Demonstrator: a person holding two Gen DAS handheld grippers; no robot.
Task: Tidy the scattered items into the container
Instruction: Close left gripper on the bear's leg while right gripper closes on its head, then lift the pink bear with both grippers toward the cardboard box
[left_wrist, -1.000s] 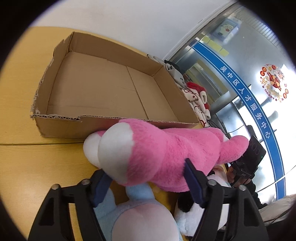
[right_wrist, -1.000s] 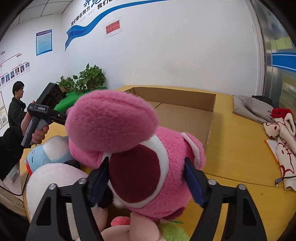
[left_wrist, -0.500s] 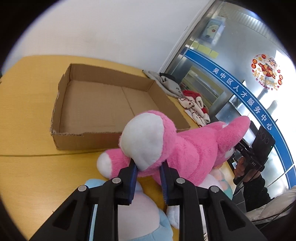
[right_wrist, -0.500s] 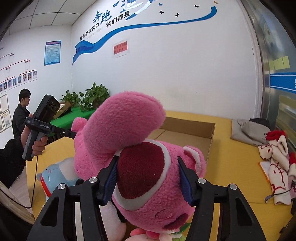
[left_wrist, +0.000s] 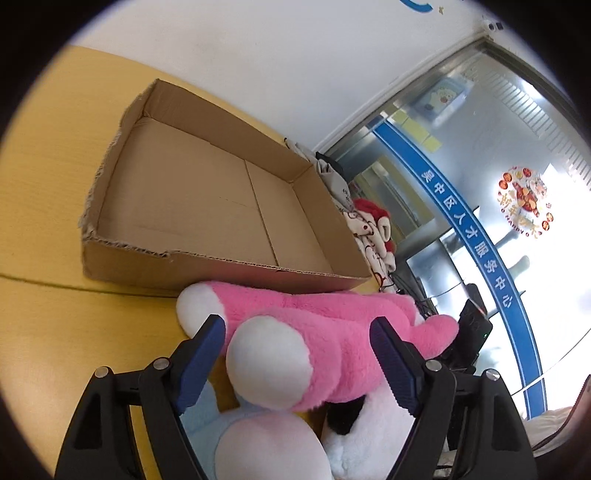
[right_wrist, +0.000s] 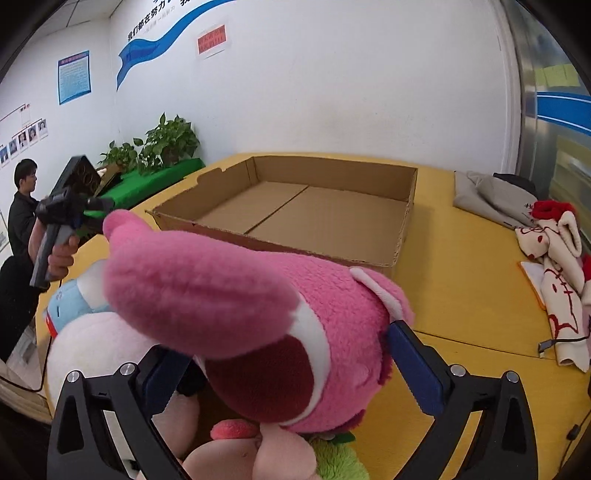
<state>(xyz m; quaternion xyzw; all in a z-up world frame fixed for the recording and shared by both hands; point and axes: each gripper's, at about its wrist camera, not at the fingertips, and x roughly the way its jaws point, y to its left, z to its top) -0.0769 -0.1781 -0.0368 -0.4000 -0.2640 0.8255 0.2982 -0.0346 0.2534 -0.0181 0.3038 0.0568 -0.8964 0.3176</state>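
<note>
A big pink plush bear (left_wrist: 325, 336) lies across other soft toys just in front of an empty cardboard box (left_wrist: 192, 206). My left gripper (left_wrist: 299, 362) is open, its jaws standing wide on either side of the bear's white-soled foot. In the right wrist view the bear's head (right_wrist: 280, 325) fills the space between the jaws of my right gripper (right_wrist: 291, 376), which is open around it. The box (right_wrist: 314, 218) sits beyond the bear on the yellow table (right_wrist: 461, 306).
A light blue plush (left_wrist: 207, 413) and a white and black plush (left_wrist: 354, 428) lie under the bear. A pale pink plush (right_wrist: 103, 354) and a green one (right_wrist: 336, 458) are near my right gripper. Clothes and a red-patterned blanket (right_wrist: 554, 258) lie right of the box. A person (right_wrist: 22, 206) stands at left.
My left gripper, shut on the bear's foot half a second ago, has opened wide. My right gripper has opened too. The bear has dropped back down onto the toy pile.
</note>
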